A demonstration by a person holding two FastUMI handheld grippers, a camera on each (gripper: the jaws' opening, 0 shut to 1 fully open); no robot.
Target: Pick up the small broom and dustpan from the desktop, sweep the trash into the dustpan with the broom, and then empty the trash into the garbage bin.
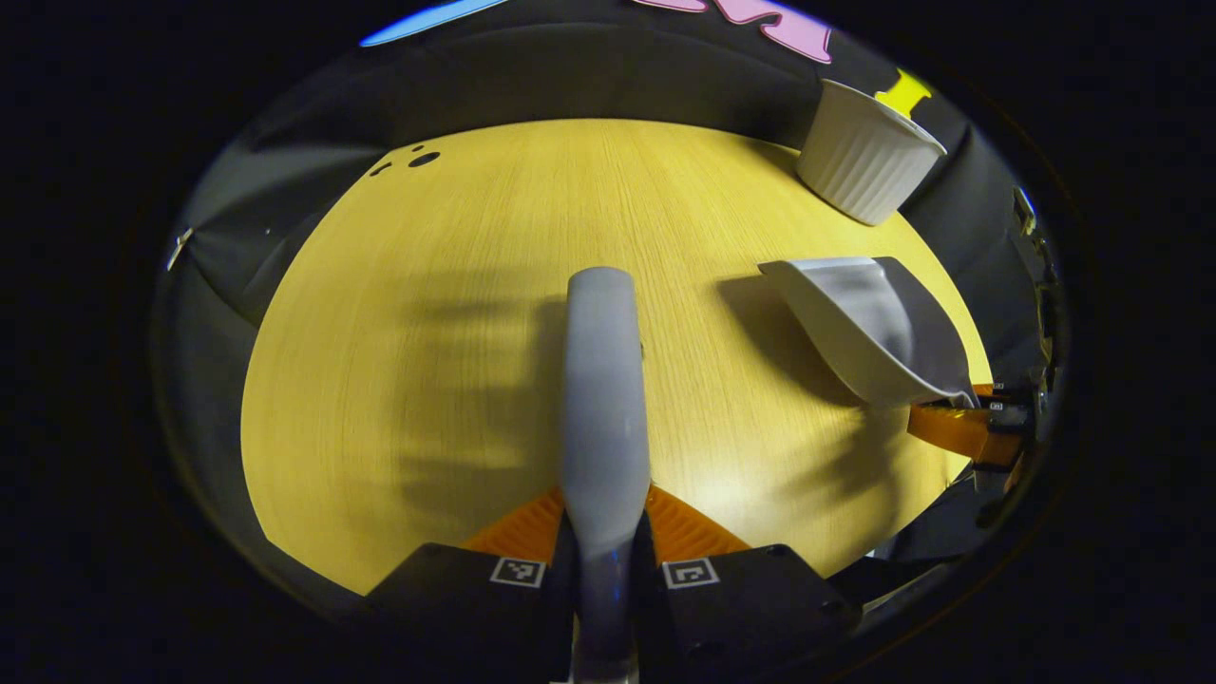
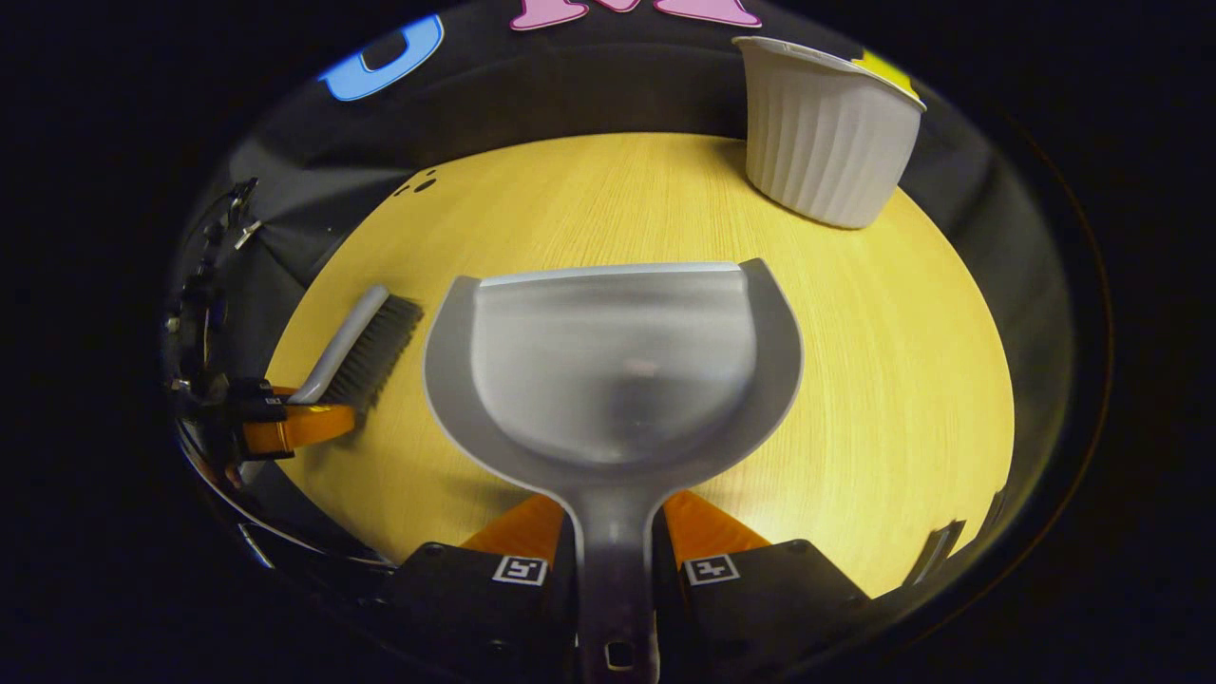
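My left gripper (image 1: 604,540) is shut on the grey handle of the small broom (image 1: 602,399), which points away from me over the wooden desktop (image 1: 446,313). In the right gripper view that broom (image 2: 366,344) shows its dark bristles at the far left, held above the desk by the left gripper (image 2: 285,426). My right gripper (image 2: 616,543) is shut on the handle of the grey dustpan (image 2: 613,366), whose scoop faces me, held level above the desk. The dustpan (image 1: 869,328) appears at the right in the left gripper view, with the right gripper (image 1: 969,427) behind it. Small dark bits of trash (image 1: 418,160) lie at the far left edge.
A white ribbed garbage bin (image 2: 825,128) stands at the far right corner of the desktop (image 2: 902,380), also visible as the bin (image 1: 864,152) in the left gripper view. The dark bits of trash (image 2: 418,185) lie near the far left edge. Black cloth surrounds the desk.
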